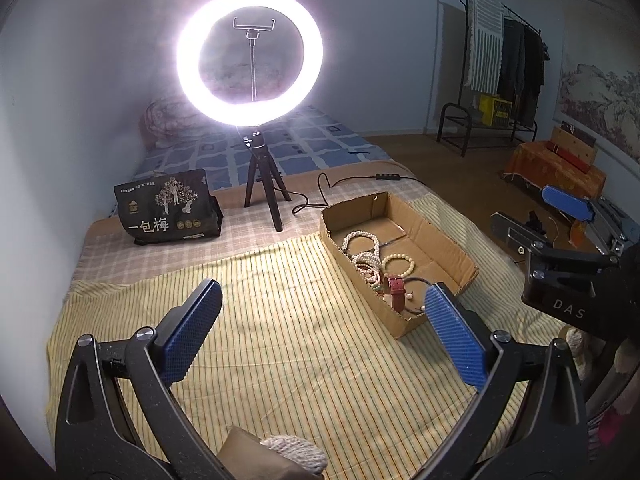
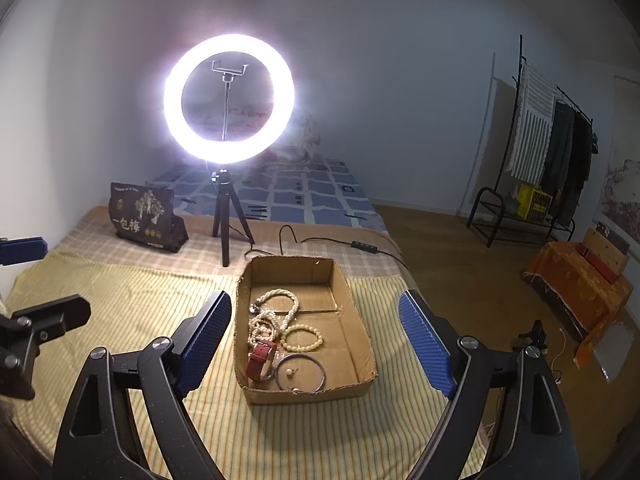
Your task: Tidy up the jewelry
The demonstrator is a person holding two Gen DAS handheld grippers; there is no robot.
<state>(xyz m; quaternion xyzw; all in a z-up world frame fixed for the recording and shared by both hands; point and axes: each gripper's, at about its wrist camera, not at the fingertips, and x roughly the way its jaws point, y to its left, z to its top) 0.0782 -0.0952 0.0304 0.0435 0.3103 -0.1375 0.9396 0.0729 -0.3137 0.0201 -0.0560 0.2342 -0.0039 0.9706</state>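
Observation:
A shallow cardboard box [image 2: 340,276] stands on a yellow striped cloth [image 2: 140,308]. Inside lie pearl necklaces [image 2: 276,312], a cream bead bracelet [image 2: 302,338], a red-strap watch [image 2: 260,360] and a thin metal bangle [image 2: 300,372]. My right gripper [image 2: 316,336] is open and empty, hovering over the box's near end. My left gripper [image 1: 320,320] is open and empty above the cloth, left of the box [image 1: 440,236]. The right gripper [image 1: 560,216] also shows at the right edge of the left wrist view. The jewelry [image 1: 372,260] fills the box's near half.
A lit ring light [image 2: 230,98] on a small tripod stands behind the box, its cable [image 2: 360,246] trailing right. A dark snack bag [image 2: 144,216] stands at the back left. A clothes rack [image 2: 540,152] and an orange-covered stool [image 2: 576,280] stand on the floor at the right.

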